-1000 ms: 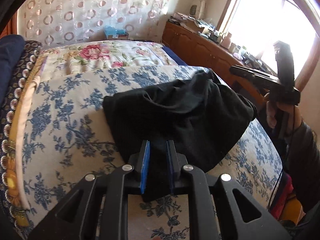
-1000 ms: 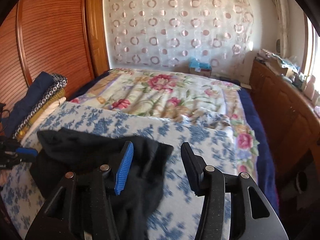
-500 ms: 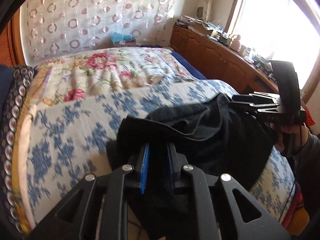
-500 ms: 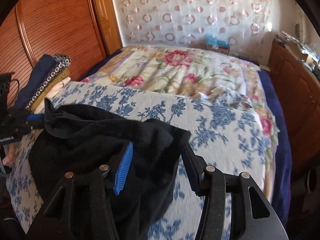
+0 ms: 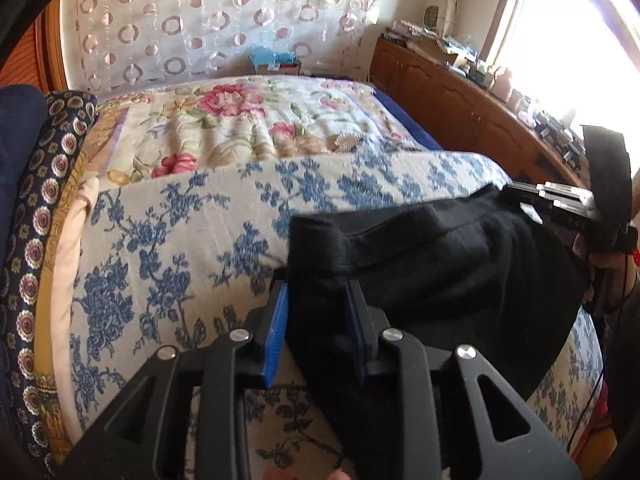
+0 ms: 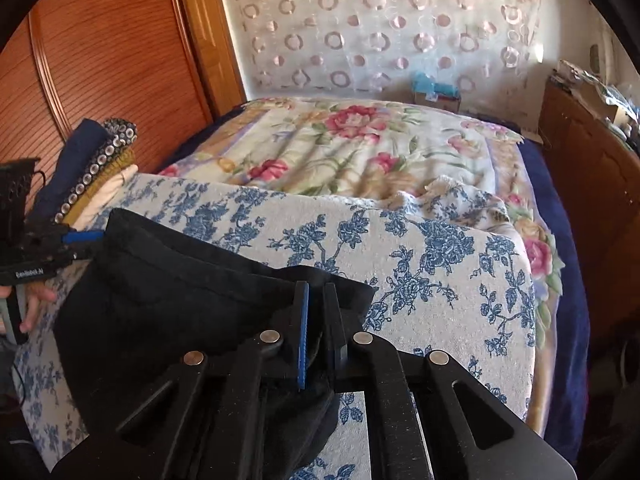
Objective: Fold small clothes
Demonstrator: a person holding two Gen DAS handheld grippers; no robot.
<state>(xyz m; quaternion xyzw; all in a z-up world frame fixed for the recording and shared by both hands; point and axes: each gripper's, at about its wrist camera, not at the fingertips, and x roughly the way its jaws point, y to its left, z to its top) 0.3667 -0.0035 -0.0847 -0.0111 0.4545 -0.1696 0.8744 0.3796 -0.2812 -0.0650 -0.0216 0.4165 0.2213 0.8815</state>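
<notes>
Left gripper (image 5: 318,304), lower centre of its frame: jaws have just been opening, black garment (image 5: 440,280) still between them, the pads loose around the fabric. The garment lies on the blue-flowered bedspread (image 6: 440,264). Right gripper (image 6: 316,304), lower centre: jaws have just closed, clenched on the garment's edge.

Black garment (image 5: 448,264) rumpled, spread on blue-floral bedcover (image 5: 192,240).
</notes>
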